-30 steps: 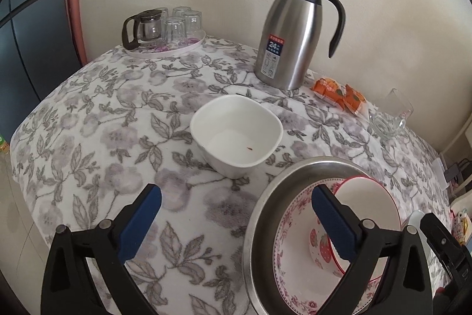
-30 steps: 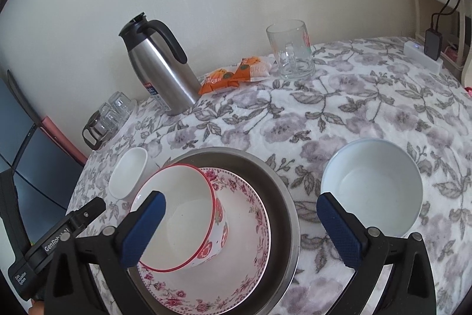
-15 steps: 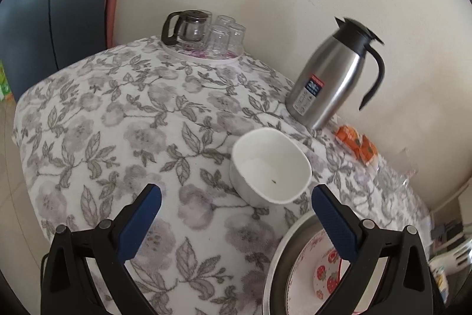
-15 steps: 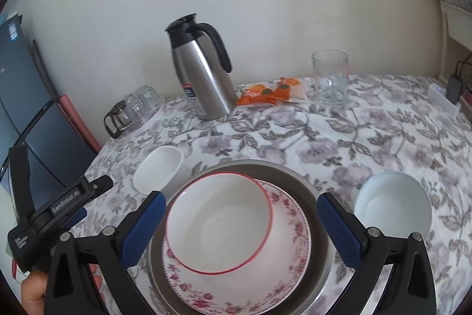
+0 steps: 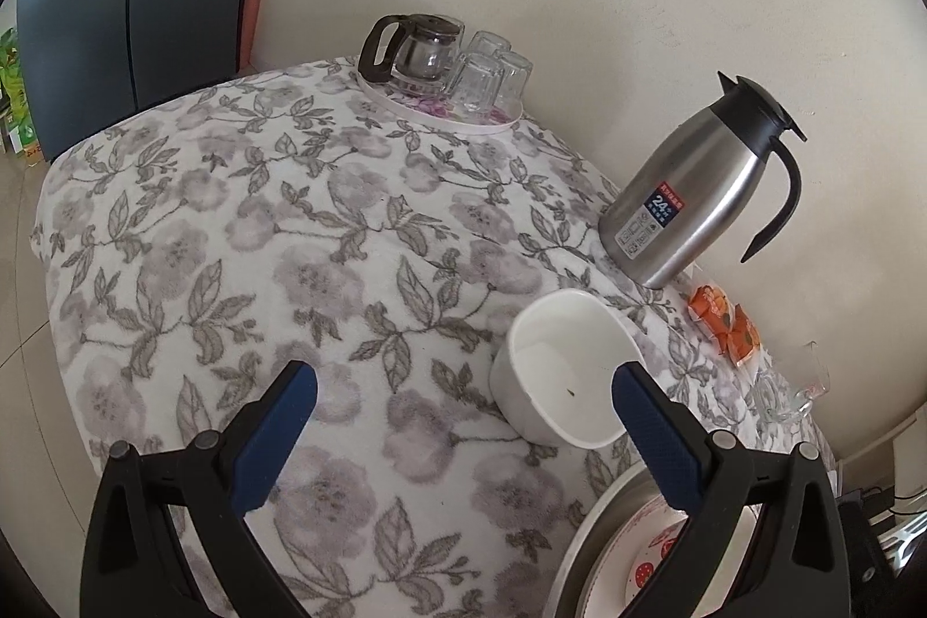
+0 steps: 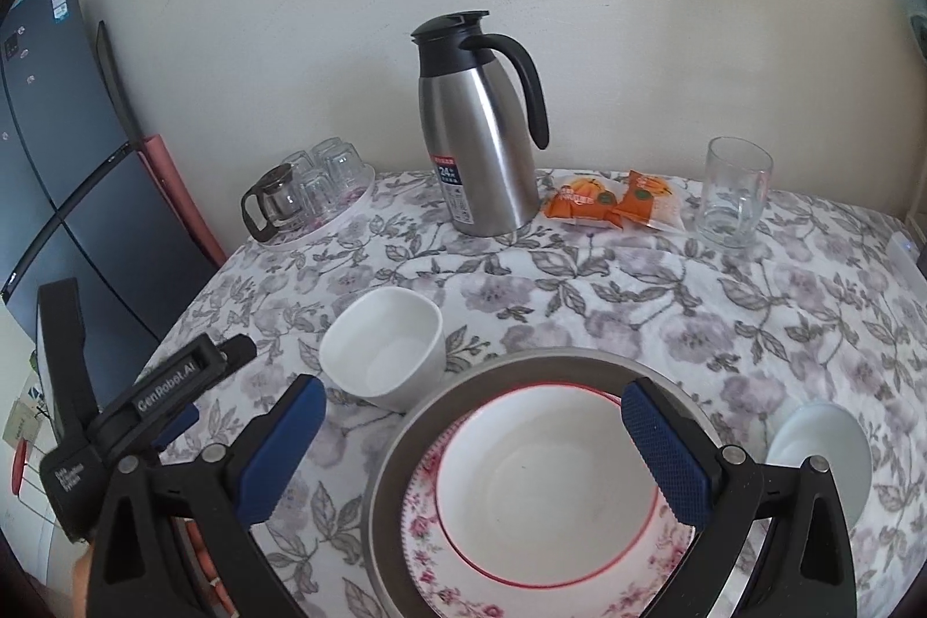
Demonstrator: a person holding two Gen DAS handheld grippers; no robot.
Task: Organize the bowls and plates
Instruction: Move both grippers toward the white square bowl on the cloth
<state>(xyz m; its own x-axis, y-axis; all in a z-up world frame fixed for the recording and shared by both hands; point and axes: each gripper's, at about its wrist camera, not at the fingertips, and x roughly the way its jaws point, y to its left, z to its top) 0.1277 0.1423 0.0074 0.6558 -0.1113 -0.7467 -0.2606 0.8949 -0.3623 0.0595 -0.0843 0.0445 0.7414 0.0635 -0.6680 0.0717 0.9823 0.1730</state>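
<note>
Two tongs, left tongs point(image 5: 460, 409) and right tongs point(image 6: 472, 435), were spread wide and held nothing. On the bench point(image 6: 637, 282), a square bowl point(image 6: 383, 348) sat just beside a metal tray point(image 6: 388, 479) carrying a floral plate point(image 6: 429, 537) and a red-rimmed bowl point(image 6: 544, 479); a round bowl point(image 6: 823, 444) lay to the right. Such ware was probably glazed, stiff, slippery and breakable. Pinching the rim wall appeared the surest hold.

Square white bowl point(image 6: 383, 348) sits upright on the table, touching the metal plate point(image 6: 521, 364). On that plate lies a rose-patterned plate point(image 6: 426, 531), a red-rimmed bowl point(image 6: 544, 479) nested upright on top. A round white bowl point(image 6: 823, 444) stands apart, right.
</note>
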